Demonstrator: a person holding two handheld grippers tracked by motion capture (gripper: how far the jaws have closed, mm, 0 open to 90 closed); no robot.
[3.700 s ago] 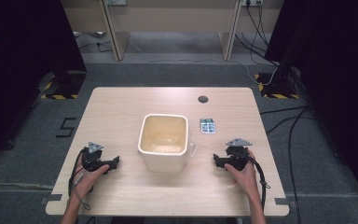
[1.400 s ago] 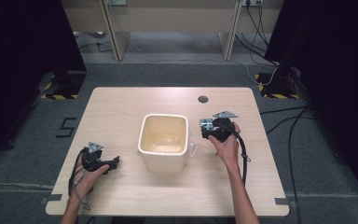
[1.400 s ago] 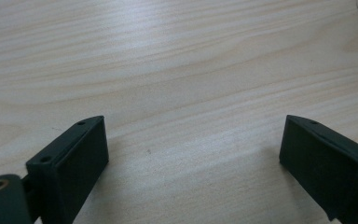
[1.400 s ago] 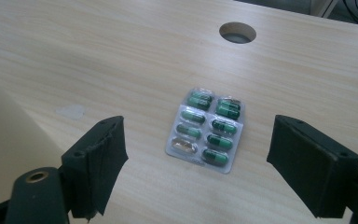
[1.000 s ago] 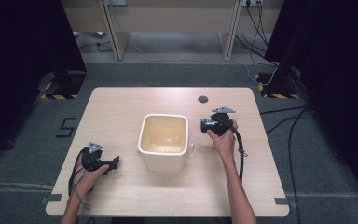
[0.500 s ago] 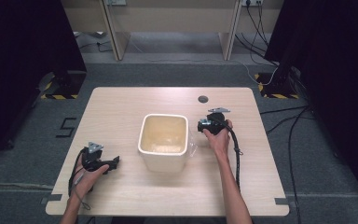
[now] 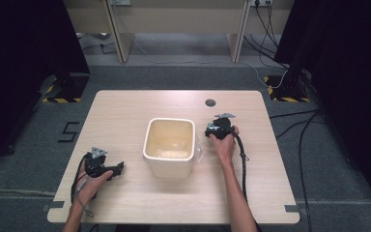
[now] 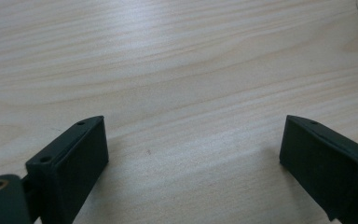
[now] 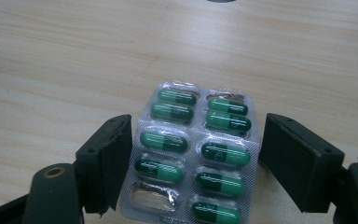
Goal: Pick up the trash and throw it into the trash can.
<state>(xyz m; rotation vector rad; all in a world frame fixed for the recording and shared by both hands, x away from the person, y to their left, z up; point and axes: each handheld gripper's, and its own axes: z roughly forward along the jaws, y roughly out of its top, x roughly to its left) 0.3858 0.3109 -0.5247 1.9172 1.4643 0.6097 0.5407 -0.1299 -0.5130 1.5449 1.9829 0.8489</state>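
While the bin stands mid-table, a blister pack lies beside it.

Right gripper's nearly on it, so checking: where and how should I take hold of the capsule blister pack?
Grip the blister pack across its two long edges, coming down from above as the right gripper now sits. It lies flat on the table, so the thin foil rims offer the only purchase. The jaws already straddle both edges; the left is nearly touching.

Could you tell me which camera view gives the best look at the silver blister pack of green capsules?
The right gripper view: the silver blister pack of green capsules lies flat between the right gripper's open jaws, with one blister empty. In the high view, the hand and gripper cover that spot. The left gripper view faces bare wooden table.
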